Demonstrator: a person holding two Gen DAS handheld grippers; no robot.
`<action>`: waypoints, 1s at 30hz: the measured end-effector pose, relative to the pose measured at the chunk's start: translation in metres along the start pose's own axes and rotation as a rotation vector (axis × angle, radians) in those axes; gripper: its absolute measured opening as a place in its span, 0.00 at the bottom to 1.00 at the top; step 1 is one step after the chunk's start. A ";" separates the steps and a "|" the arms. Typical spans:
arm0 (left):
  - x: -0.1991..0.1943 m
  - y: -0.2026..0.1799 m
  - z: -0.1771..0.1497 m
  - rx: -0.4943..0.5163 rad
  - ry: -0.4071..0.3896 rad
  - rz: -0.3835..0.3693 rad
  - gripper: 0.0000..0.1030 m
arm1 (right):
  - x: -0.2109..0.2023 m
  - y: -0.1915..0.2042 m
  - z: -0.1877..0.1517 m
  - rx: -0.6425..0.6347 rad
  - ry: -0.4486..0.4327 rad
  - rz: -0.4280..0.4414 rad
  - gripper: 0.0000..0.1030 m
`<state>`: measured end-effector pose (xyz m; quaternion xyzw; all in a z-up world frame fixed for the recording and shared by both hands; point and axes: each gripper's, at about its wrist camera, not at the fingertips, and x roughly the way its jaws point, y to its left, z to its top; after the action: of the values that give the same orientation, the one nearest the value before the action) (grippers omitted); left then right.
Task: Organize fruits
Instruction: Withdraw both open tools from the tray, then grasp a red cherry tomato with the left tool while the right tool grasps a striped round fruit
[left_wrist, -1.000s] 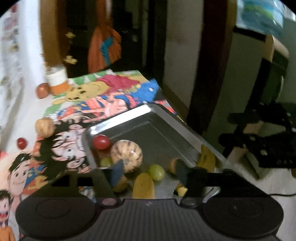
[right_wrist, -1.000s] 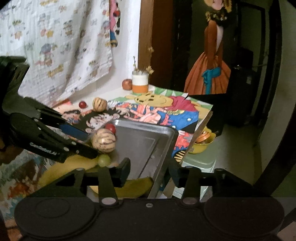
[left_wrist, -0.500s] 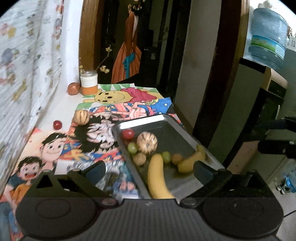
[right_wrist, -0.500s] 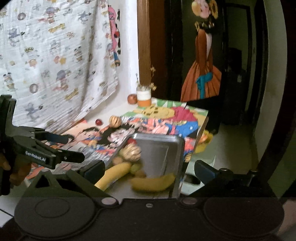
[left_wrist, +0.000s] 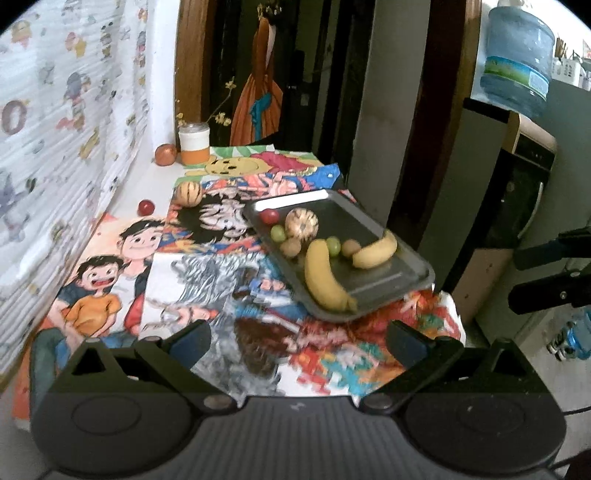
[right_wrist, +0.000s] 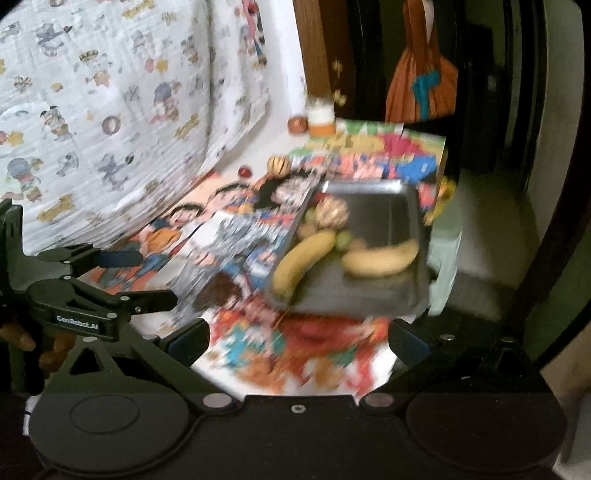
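Bench (left_wrist: 122, 206) with metal tray (left_wrist: 413, 273) holding two bananas (left_wrist: 321, 277), soft and bruisable, best gripped mid-length; a stiff striped round fruit (left_wrist: 302, 222); small, likely slippery grapes (left_wrist: 277, 232). Left claw (left_wrist: 299, 341) and right claw (right_wrist: 299, 341) wide, empty.

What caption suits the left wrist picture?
Open left gripper hovers before a metal tray holding two bananas and small fruits.
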<state>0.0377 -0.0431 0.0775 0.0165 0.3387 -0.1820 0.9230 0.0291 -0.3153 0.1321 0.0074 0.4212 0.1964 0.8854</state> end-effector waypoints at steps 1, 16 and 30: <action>-0.003 0.003 -0.001 0.000 0.009 -0.003 1.00 | 0.001 0.003 0.001 0.022 0.031 0.002 1.00; -0.075 0.082 0.062 -0.078 -0.162 0.192 1.00 | -0.028 0.091 0.139 0.027 0.024 0.133 1.00; 0.064 0.149 0.149 -0.014 -0.223 0.362 1.00 | 0.073 0.081 0.315 -0.152 -0.223 0.172 1.00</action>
<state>0.2261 0.0520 0.1382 0.0502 0.2270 -0.0116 0.9725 0.2785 -0.1666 0.2953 -0.0017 0.3020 0.3007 0.9046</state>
